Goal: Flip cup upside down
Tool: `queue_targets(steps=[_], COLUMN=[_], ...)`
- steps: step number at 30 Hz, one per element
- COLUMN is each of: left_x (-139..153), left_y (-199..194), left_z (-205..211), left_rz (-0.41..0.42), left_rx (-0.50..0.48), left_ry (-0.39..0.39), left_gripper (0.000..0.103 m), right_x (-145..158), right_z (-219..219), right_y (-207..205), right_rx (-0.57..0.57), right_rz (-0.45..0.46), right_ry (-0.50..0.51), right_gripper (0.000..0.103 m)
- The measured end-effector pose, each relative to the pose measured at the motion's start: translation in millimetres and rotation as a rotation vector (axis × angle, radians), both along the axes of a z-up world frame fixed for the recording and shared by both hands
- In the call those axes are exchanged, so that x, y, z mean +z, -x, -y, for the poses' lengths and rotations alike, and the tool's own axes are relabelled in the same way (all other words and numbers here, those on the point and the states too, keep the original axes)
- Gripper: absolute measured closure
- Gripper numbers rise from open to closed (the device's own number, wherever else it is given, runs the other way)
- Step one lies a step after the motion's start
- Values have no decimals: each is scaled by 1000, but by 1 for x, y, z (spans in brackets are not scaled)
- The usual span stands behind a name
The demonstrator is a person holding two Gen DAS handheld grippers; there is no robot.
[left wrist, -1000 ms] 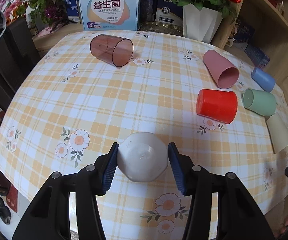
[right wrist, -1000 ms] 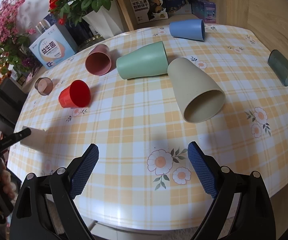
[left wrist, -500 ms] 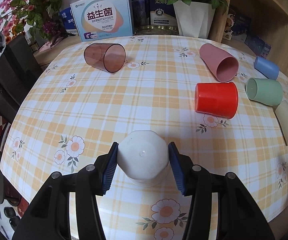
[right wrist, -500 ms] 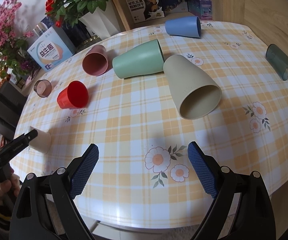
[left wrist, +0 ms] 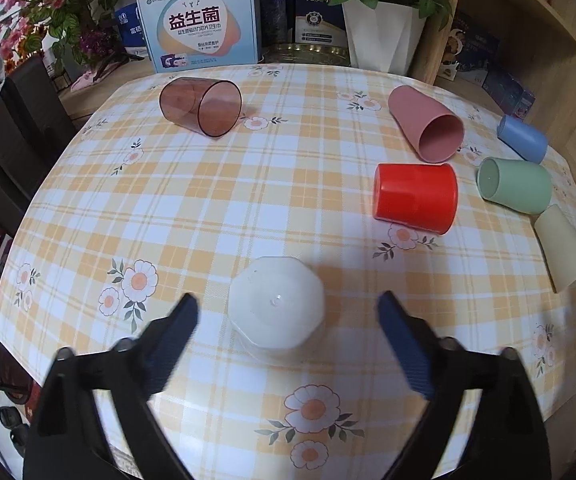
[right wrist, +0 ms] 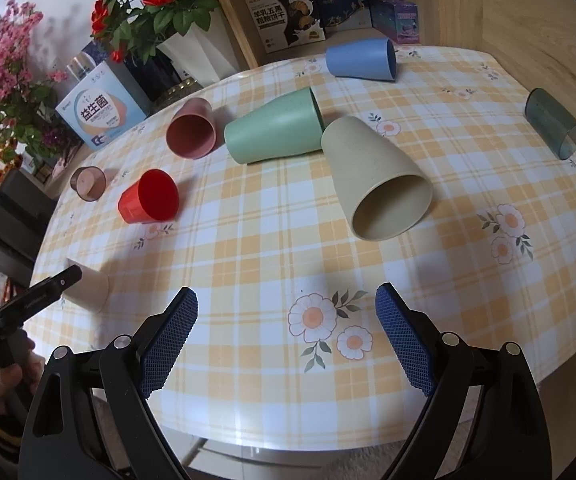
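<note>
A white faceted cup (left wrist: 276,306) stands upside down on the checked tablecloth (left wrist: 208,208), base up. My left gripper (left wrist: 287,334) is open, its blue pads apart on either side of the cup and not touching it. The cup also shows at the left edge of the right wrist view (right wrist: 88,286), behind the left gripper's finger. My right gripper (right wrist: 287,336) is open and empty above the table's near edge.
Several cups lie on their sides: brown clear (left wrist: 200,106), pink (left wrist: 426,128), red (left wrist: 414,198), green (left wrist: 514,186), blue (left wrist: 522,138), beige (right wrist: 376,178), dark clear (right wrist: 552,128). A vase of roses (left wrist: 382,34) and boxes stand at the back.
The left gripper set the white cup down base up, then opened and let go of it. The right gripper stayed open and hardly moved.
</note>
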State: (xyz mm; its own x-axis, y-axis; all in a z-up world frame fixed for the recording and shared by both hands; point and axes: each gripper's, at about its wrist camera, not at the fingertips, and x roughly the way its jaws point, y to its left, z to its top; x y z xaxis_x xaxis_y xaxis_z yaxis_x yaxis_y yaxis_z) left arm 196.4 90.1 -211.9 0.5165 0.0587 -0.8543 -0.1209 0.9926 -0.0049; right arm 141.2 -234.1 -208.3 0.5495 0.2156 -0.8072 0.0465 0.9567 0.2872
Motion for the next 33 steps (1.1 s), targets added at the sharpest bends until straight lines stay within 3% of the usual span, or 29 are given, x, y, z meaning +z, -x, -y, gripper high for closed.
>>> queue_targets(steps=[7, 13, 20, 24, 28, 33], left_x=[32, 84, 167, 200, 214, 215], left_y=[12, 38, 91, 124, 152, 175], left_z=[5, 12, 22, 33, 50, 64], left_rz=[49, 136, 335, 438, 496, 513], left_rx=[-8, -22, -53, -62, -84, -139], left_ry=[1, -20, -38, -54, -94, -55], left_gripper=[6, 6, 6, 6, 6, 6], right_x=[35, 82, 143, 173, 195, 202], right_z=[5, 10, 9, 8, 3, -8], right_y=[16, 42, 83, 108, 131, 149], right_rx=[-7, -3, -15, -25, -29, -25], right_rz=[78, 149, 280, 354, 429, 488], right_ry=[32, 60, 122, 147, 164, 211], right_gripper=[16, 16, 16, 16, 16, 16])
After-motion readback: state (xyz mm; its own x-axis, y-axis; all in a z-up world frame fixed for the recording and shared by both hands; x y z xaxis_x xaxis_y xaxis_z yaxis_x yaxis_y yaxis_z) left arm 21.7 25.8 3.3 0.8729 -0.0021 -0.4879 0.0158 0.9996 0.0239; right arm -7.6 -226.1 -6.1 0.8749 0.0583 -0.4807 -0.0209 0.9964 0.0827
